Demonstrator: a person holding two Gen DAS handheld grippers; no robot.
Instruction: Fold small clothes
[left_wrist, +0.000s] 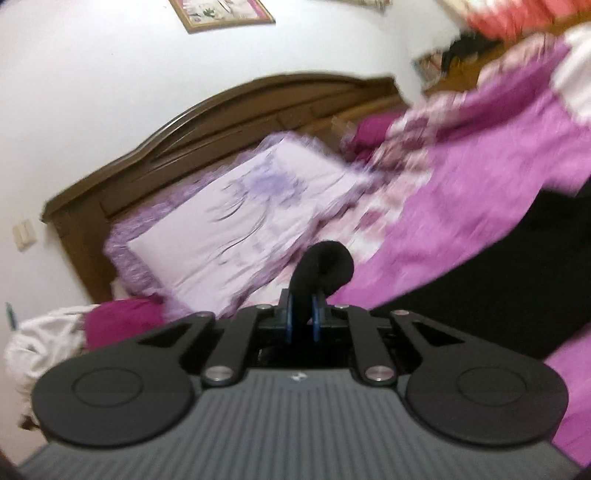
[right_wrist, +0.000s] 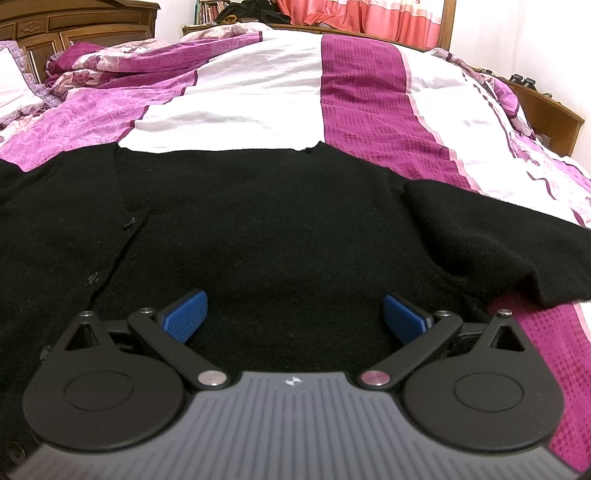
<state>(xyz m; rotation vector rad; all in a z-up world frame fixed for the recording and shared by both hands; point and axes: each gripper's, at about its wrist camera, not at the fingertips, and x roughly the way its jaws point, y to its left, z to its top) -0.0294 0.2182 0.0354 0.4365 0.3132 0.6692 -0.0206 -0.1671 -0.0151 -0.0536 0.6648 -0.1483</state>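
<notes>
A black knit cardigan (right_wrist: 258, 221) with buttons lies spread on the bed, one sleeve (right_wrist: 498, 236) folded across at the right. My right gripper (right_wrist: 295, 314) is open, its blue pads (right_wrist: 184, 317) spread just above the cardigan's near part, holding nothing. My left gripper (left_wrist: 303, 314) is shut on a fold of the black cardigan (left_wrist: 321, 266), which sticks up between the blue pads and is lifted above the bed. The rest of the cardigan (left_wrist: 517, 277) hangs dark at the right of the blurred left wrist view.
The bed has a pink, magenta and white quilt (right_wrist: 369, 92). A lilac pillow (left_wrist: 240, 221) lies against the brown wooden headboard (left_wrist: 184, 125). White cloth (left_wrist: 40, 347) sits at the bed's left. Orange curtains (right_wrist: 369, 18) hang behind.
</notes>
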